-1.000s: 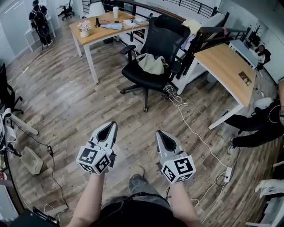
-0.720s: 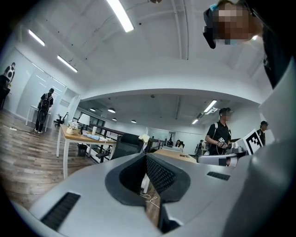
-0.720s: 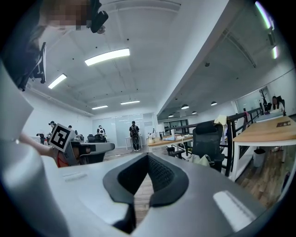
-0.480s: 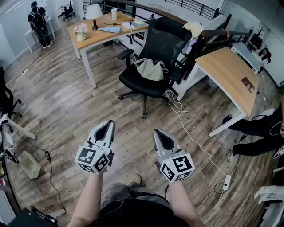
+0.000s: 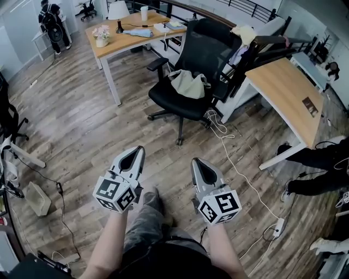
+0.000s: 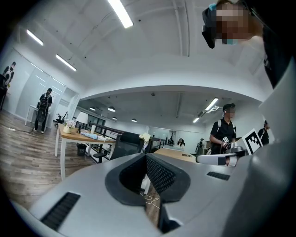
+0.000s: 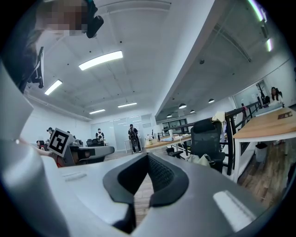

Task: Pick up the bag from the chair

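Left hand-held gripper (image 5: 138, 149), right hand-held gripper (image 5: 196, 162): closed, bag (image 5: 187, 84) well ahead on chair (image 5: 173, 103).

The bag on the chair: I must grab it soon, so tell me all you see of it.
The bag is pale beige, soft and slumped, seemingly cloth, with a thin strap showing. It lies on the seat of the black office chair, near the backrest. Nothing else touches it. Whether it is open cannot be told.

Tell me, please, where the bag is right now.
In the head view, upper centre, the bag lies on the chair seat, right of the desk with the lamp.
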